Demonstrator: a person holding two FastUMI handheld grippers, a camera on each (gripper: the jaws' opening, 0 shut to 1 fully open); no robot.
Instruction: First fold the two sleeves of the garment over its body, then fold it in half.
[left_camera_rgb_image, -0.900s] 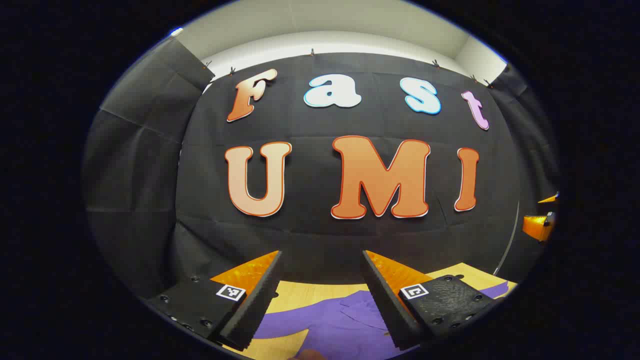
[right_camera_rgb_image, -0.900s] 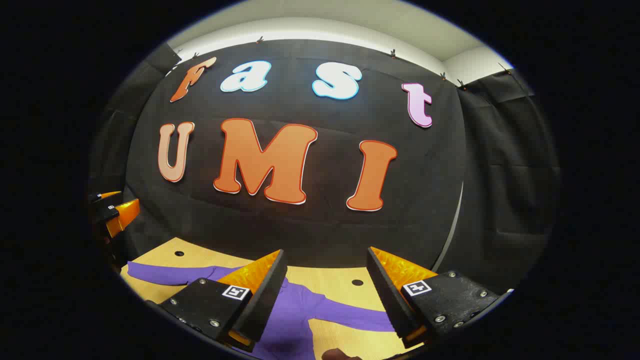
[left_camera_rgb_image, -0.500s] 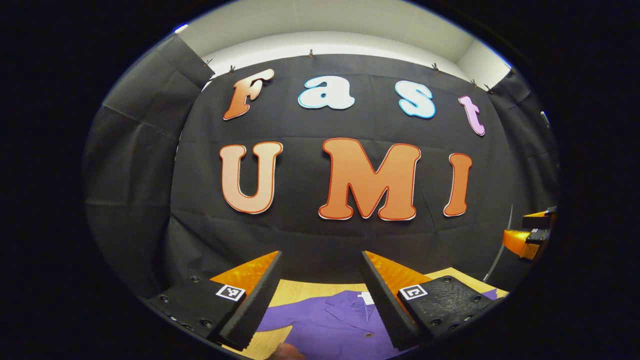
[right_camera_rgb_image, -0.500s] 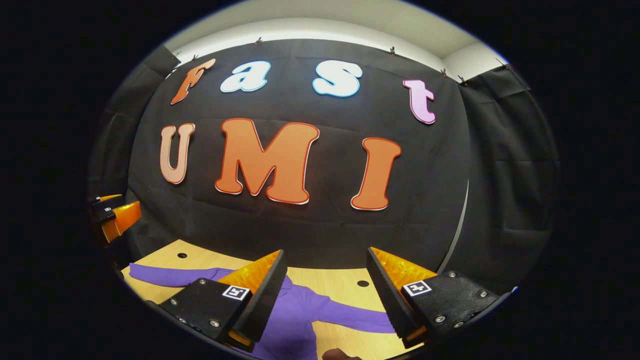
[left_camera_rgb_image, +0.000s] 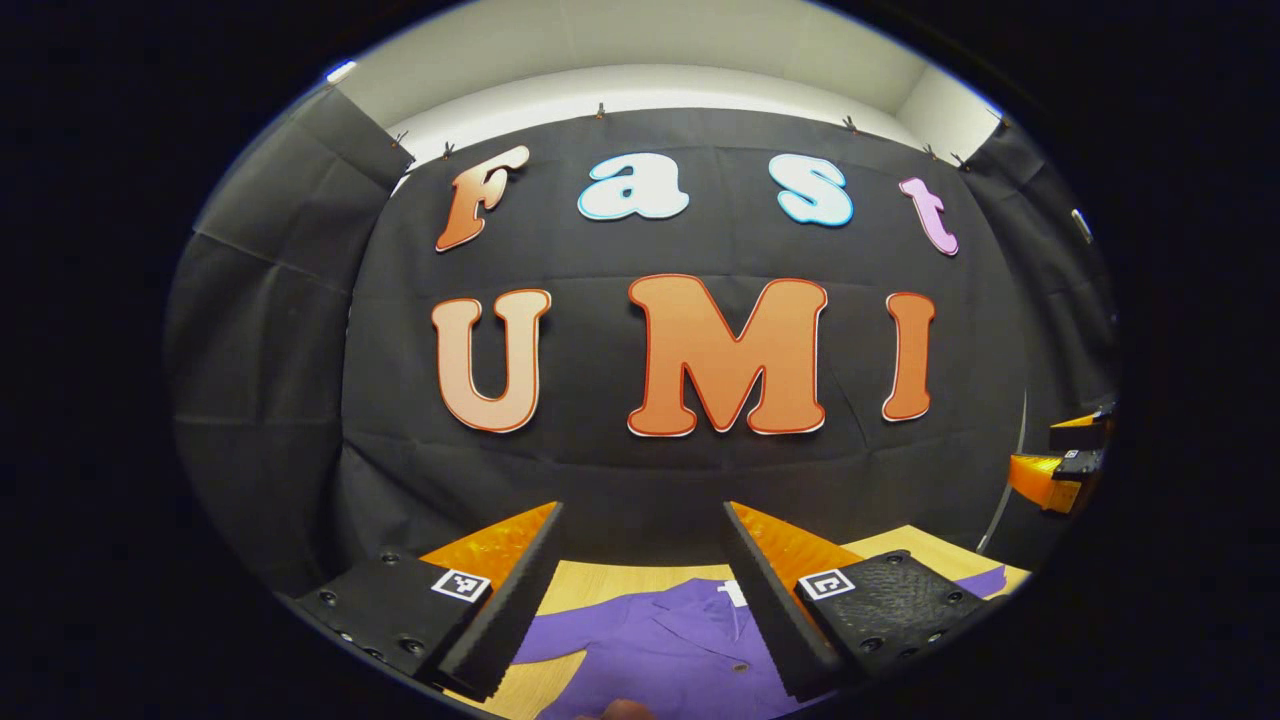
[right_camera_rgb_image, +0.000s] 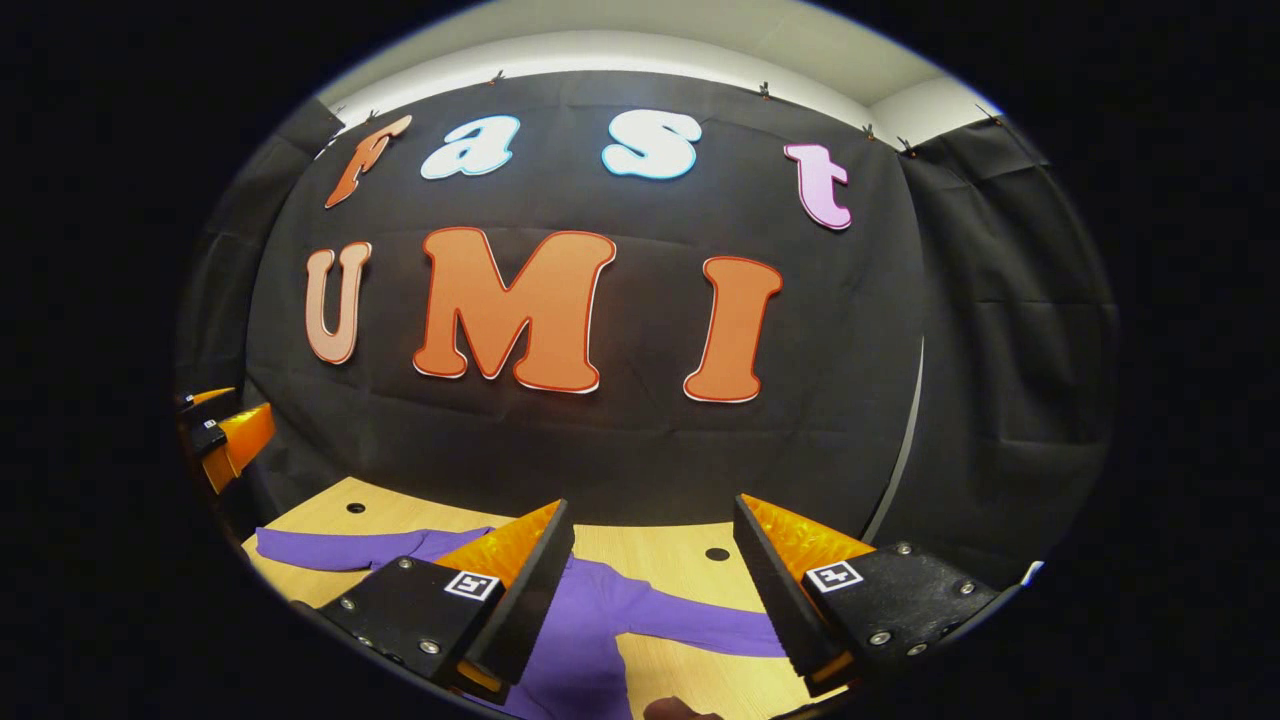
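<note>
A purple shirt (left_camera_rgb_image: 660, 645) lies flat on the wooden table (left_camera_rgb_image: 600, 582), collar toward the back wall. In the right gripper view the purple shirt (right_camera_rgb_image: 590, 630) has one sleeve (right_camera_rgb_image: 320, 548) stretched to the left and the other sleeve (right_camera_rgb_image: 700, 632) to the right. My left gripper (left_camera_rgb_image: 640, 600) hangs open above the collar area, holding nothing. My right gripper (right_camera_rgb_image: 650, 600) is open too, above the shirt's right shoulder. The right gripper (left_camera_rgb_image: 1060, 470) shows at the far right of the left gripper view, and the left gripper (right_camera_rgb_image: 225, 440) at the left edge of the right gripper view.
The table (right_camera_rgb_image: 660, 555) has small round holes (right_camera_rgb_image: 717, 553) near its back edge. Black cloth walls close the booth behind and on both sides. A fingertip (right_camera_rgb_image: 670, 710) shows at the bottom edge of the right gripper view.
Both views shifted slightly; the left gripper swung so the shirt's collar now lies between its fingers. The shirt has not moved and both grippers stayed open.
</note>
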